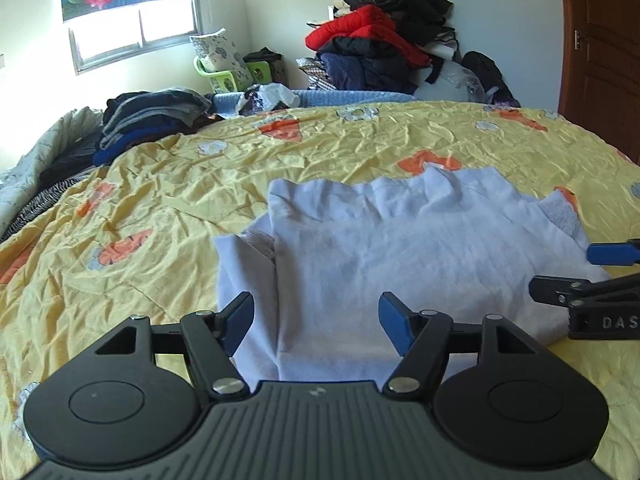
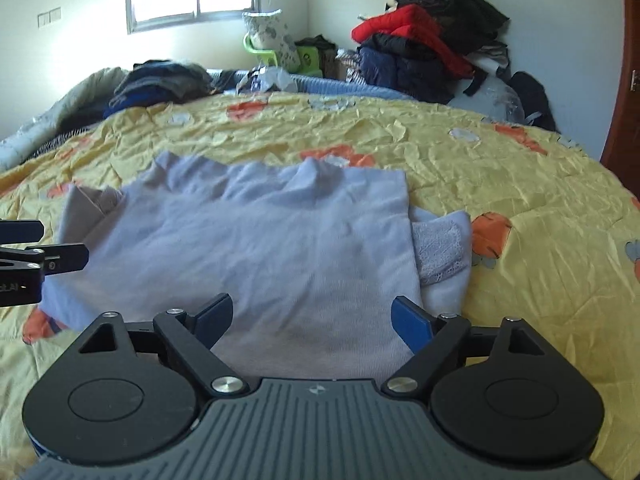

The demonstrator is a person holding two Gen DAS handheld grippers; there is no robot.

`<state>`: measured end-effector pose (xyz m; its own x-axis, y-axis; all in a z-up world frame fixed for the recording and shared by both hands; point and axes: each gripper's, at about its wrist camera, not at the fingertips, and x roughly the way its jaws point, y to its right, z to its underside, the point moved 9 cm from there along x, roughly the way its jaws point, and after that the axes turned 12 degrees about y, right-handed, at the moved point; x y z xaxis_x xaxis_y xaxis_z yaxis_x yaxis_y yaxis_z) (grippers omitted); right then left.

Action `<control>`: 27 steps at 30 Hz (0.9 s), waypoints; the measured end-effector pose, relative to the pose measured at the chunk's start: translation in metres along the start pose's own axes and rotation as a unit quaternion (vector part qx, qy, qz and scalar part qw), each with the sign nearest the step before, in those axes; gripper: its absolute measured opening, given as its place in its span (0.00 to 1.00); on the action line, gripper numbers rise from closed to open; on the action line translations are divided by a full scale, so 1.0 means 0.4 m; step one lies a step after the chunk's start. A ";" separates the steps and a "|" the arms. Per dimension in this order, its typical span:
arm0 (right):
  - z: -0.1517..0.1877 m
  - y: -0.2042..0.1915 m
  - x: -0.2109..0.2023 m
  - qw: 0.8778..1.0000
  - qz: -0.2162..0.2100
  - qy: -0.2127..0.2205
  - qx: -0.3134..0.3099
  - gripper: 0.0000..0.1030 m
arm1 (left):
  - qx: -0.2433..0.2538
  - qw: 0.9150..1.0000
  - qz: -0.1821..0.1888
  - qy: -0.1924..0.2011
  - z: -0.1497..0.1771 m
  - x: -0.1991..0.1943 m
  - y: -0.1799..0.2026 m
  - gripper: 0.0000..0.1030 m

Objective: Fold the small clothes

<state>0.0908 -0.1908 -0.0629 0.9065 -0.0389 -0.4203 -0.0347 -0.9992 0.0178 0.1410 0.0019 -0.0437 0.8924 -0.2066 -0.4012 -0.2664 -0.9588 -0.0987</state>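
A pale lavender garment (image 1: 400, 248) lies folded on the yellow flowered bedspread (image 1: 160, 184), its sleeve ends tucked out at both sides. My left gripper (image 1: 316, 322) hovers open over the garment's near left part, nothing between its blue pads. My right gripper (image 2: 312, 322) stands open over the near right part of the same garment (image 2: 260, 240), also holding nothing. Each gripper shows at the edge of the other's view: the right gripper (image 1: 588, 268) on the right side, the left gripper (image 2: 52, 244) on the left side.
A stack of dark folded clothes (image 1: 152, 120) sits at the bed's far left. Beyond the bed rises a heap of coats with a red jacket (image 1: 368, 32), next to a green stool (image 1: 224, 76) holding a pillow. A wooden door (image 1: 604, 52) stands at right.
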 end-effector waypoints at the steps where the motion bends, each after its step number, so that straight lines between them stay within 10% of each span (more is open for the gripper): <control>1: -0.008 -0.005 -0.008 1.000 0.002 0.007 -0.003 0.89 | -0.001 1.000 -0.002 0.003 -0.006 -0.002 -0.004 0.68; 17: -0.024 -0.176 -0.067 0.997 -0.053 0.029 -0.058 0.91 | -0.002 0.997 -0.069 0.042 -0.093 0.025 -0.158 0.81; 27: 0.029 -0.329 -0.093 0.981 -0.078 0.042 -0.173 0.88 | -0.089 0.995 -0.009 -0.035 -0.083 0.164 -0.310 0.81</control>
<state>0.0566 -0.0580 -0.0599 0.9213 0.1298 -0.3665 0.2397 -0.9318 0.2725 0.2444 0.1006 -0.0277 0.8669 -0.1809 -0.4645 -0.1758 -0.9829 0.0546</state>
